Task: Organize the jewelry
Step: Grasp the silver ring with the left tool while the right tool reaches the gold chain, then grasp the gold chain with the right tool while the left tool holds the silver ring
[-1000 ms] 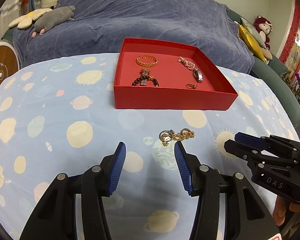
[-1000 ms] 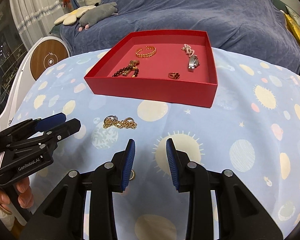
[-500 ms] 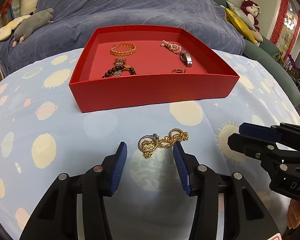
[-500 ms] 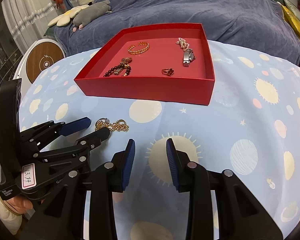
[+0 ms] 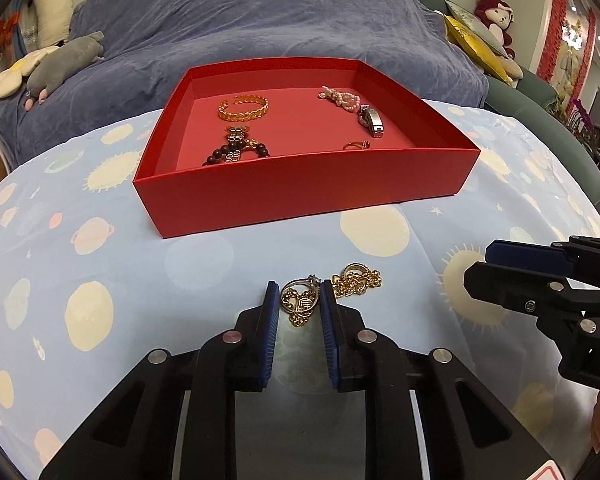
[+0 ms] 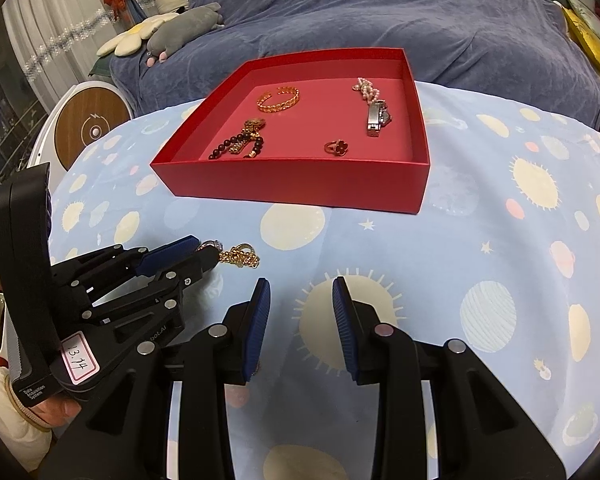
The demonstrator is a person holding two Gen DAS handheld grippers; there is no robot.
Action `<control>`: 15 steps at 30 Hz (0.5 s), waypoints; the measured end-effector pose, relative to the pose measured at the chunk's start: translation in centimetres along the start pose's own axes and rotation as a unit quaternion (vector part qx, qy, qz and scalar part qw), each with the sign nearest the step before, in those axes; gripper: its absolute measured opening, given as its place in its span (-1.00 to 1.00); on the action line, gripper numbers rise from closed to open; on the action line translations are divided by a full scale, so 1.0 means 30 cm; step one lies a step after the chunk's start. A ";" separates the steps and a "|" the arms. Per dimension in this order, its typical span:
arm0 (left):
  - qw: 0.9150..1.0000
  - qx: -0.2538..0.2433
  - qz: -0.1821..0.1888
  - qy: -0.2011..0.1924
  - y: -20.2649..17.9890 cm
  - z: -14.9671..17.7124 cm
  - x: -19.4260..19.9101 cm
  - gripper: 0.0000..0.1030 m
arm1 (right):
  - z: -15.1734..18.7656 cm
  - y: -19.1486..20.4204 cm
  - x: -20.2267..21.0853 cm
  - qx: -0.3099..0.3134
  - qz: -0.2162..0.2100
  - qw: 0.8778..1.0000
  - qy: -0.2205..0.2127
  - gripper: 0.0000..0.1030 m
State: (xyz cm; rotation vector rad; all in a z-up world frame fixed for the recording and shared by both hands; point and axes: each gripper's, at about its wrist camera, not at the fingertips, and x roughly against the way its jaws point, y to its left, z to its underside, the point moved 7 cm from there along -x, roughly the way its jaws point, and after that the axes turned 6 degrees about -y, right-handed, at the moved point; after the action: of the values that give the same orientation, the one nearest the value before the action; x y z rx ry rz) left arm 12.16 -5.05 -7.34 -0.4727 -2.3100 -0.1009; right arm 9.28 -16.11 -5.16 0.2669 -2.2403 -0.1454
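**Last Gold Pieces Awaiting Their Place in the Red Tray**

The left gripper (image 5: 299, 302) is hovering low over the planet-print tablecloth (image 5: 80, 264), its blue-padded fingers (image 5: 271, 312) standing apart on either side of a tangle of gold chain and rings (image 5: 328, 290); the near end of the tangle is lying between the pads, and whether they are touching it cannot be told. The rest of the chain is trailing out to the right, beyond the pads. The right gripper (image 6: 301, 312) is waiting beside it with fingers apart and nothing between them.

Judging by the layout, the step in hand is the pick-up of this loose bundle. The next move is calling for a firm close on the ring end, then a lift high enough to clear the near wall of the red tray (image 5: 300, 196), which is standing just beyond the bundle.

Inside the tray, a gold bangle (image 5: 244, 107), a dark bead bracelet (image 5: 236, 150), a pearl strand (image 5: 340, 97), a silver watch (image 5: 373, 122) and a small ring (image 5: 356, 145) are already lying apart. A dangling chain could be snagging that wall. A blue-covered sofa (image 5: 260, 20) is filling the background.
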 end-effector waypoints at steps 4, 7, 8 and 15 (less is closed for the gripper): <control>1.000 0.009 0.002 -0.001 0.002 0.003 0.010 -0.66 | -0.002 0.000 0.003 0.000 -0.001 1.000 0.000 -0.39; 1.000 0.024 0.012 -0.006 0.004 -0.012 0.040 -0.66 | -0.004 -0.001 0.005 -0.001 -0.002 1.000 -0.002 -0.40; 0.999 0.028 0.015 -0.011 0.004 -0.021 0.056 -0.66 | -0.005 0.000 0.005 -0.002 -0.003 1.000 -0.002 -0.39; 0.997 0.057 0.022 -0.037 0.049 -0.082 0.170 -0.66 | -0.008 0.050 -0.032 0.010 -0.027 1.000 0.003 -0.39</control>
State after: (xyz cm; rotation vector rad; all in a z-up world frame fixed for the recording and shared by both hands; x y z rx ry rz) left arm 11.10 -2.65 -2.12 -0.4753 -2.3608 0.0701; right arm 9.83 -14.42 -5.43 0.3379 -2.2314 -0.1512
